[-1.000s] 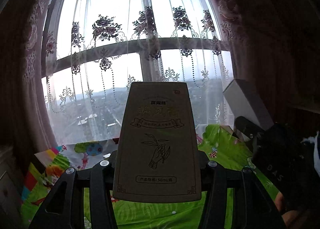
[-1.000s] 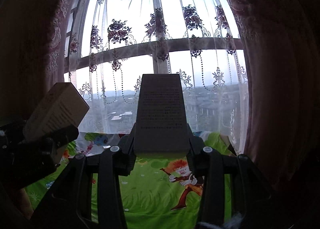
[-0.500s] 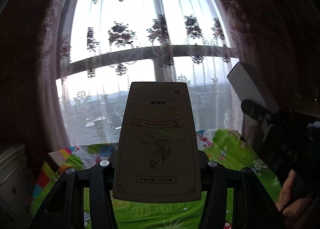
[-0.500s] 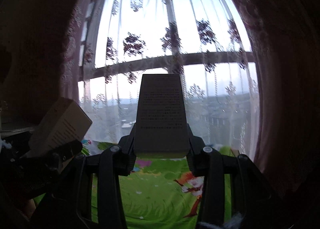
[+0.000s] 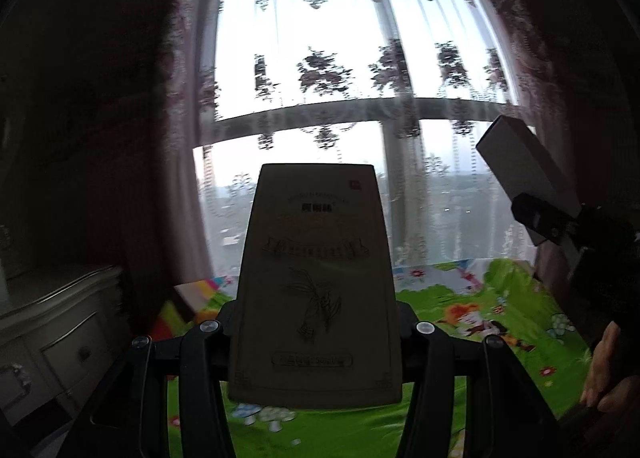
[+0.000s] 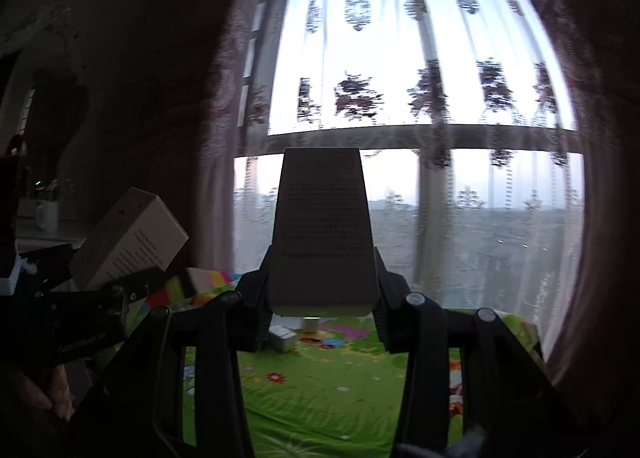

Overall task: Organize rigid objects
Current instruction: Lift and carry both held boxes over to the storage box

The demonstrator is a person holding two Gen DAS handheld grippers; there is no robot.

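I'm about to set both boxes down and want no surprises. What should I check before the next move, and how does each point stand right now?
1. Left gripper clamped on the tan box: ok, fingers press both its sides.
2. Right gripper clamped on the grey box: ok.
3. Boxes apart from each other: ok, a gap shows between them in both views.
4. Both boxes upright in the jaws: ok.
5. Free spot on the green mat: ok ahead; a small box lies further back.
6. Bottom edges of the boxes clear of the mat: cannot tell.

Green cartoon-print mat (image 6: 320, 390) with a small box (image 6: 283, 339) on it
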